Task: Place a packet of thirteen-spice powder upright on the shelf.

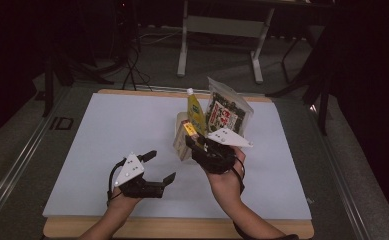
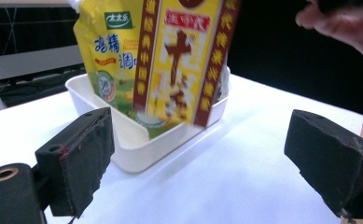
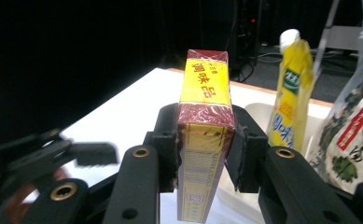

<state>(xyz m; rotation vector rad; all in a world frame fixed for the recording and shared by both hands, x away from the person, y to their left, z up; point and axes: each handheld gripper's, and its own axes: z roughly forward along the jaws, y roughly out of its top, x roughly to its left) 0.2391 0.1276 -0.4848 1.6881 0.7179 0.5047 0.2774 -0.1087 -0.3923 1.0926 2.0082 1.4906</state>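
My right gripper is shut on a yellow and maroon box, holding it upright at the near edge of a white tray. In the tray stands a yellow spouted pouch. A clear bag of dark seaweed leans beside it on the right. My left gripper is open above the white table, to the left of the box, with nothing between its jaws.
The table's wooden edge runs along the front. Behind the table stand a white desk frame, dark stands and cables on the floor. The left half of the table is bare white surface.
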